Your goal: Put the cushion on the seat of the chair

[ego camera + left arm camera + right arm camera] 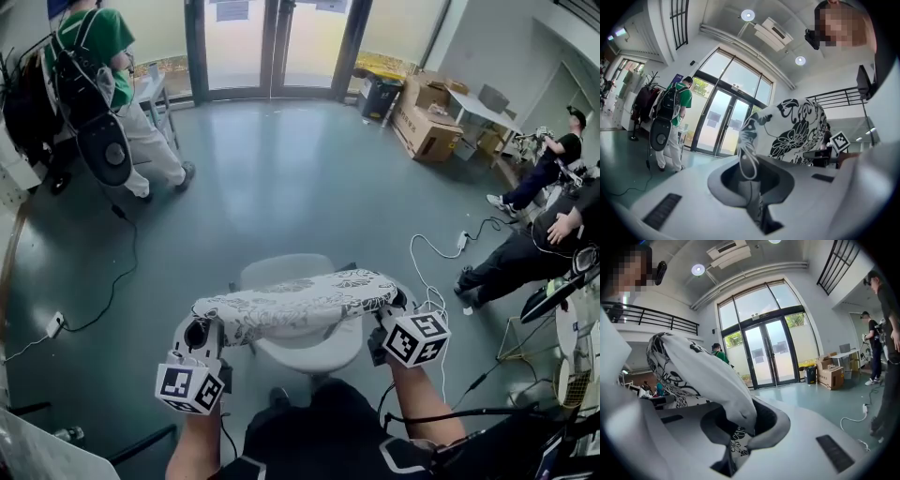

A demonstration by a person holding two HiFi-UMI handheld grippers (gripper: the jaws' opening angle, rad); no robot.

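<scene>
1. Where the head view looks down, the cushion (pixel 295 305) (white with black flowers) hangs stretched between the left gripper (pixel 199 333) and the right gripper (pixel 398 303).
   - Each gripper has one end of it.
   - It is right over the seat of the white chair (pixel 305 358). I cannot tell if it touches the seat.
   - A white cable (pixel 427 253) lies on the floor (pixel 281 178) near the chair.
   - A person (pixel 108 66) in a green top stands far off at the top left, near the glass doors (pixel 272 42).
   - Brown boxes (pixel 427 127) sit at the top right.
2. In the left gripper view, the jaws are squeezed tight on a corner of the cushion.
   - The cloth comes up out of them and spreads to the right.
   - The person in green stands at the left, in front of the doors.
3. In the right gripper view, the jaws are pinched tight on the other end of the cushion — the cloth rises up and to the left.
   - The doors are straight ahead.
   - The boxes are at the right.
</scene>
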